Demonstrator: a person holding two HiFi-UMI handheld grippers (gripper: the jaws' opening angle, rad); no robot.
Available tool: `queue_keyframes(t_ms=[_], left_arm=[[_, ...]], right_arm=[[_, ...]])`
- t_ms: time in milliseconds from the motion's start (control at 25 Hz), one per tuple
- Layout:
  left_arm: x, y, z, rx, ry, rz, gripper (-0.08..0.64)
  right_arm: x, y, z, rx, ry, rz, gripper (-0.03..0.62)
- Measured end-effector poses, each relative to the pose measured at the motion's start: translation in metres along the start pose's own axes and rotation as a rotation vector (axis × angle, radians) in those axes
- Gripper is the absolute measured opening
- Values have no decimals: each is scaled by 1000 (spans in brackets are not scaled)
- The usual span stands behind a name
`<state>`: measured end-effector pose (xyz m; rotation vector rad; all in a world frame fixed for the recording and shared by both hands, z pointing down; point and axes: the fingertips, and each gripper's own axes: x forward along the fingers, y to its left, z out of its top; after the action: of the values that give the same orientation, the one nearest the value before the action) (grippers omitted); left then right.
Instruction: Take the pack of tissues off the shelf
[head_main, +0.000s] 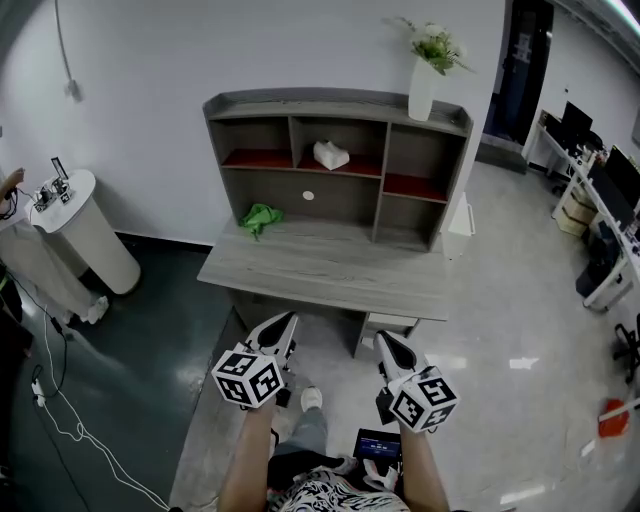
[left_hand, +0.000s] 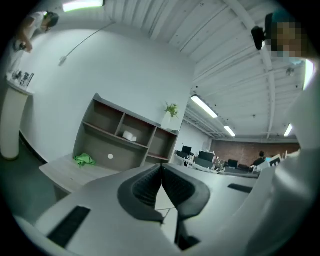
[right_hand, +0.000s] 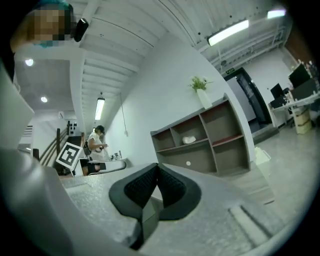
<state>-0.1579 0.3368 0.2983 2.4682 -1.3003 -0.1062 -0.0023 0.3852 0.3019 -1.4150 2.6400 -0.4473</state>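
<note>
A white pack of tissues (head_main: 331, 155) lies in the middle upper compartment of the grey shelf unit (head_main: 340, 105) on a desk; it also shows small in the left gripper view as a white pack (left_hand: 130, 136) and in the right gripper view (right_hand: 189, 140). My left gripper (head_main: 284, 322) is shut and empty, held well short of the desk's front edge. My right gripper (head_main: 388, 343) is beside it, also shut with nothing between its jaws. In their own views the left gripper (left_hand: 161, 168) and right gripper (right_hand: 157, 167) show their pads touching at the tips.
A green cloth (head_main: 260, 217) lies on the desk top (head_main: 330, 270) at the left. A white vase with a plant (head_main: 424, 85) stands on the shelf's top right. A white round stand (head_main: 85, 235) is at the left, cables on the floor, office desks (head_main: 600, 200) at the right.
</note>
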Motion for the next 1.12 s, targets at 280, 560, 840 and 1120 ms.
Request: queue_keyframes(t_ms=[280,560,840,1120], left_arm=[[77,26,12,160,-5,-11,8],[193,133,56,124,6,-2,8],[317,201,113,173,13,-60,8],[407,222,119,194,72,-96,8]], right_arm=[[56,-80,-2,-190,81,-235,4],[179,-160,37,-115,-41,-227,4],[307,-226,69,-63,-31,-323,4],[351,-271,87,-59,-18,-382,5]])
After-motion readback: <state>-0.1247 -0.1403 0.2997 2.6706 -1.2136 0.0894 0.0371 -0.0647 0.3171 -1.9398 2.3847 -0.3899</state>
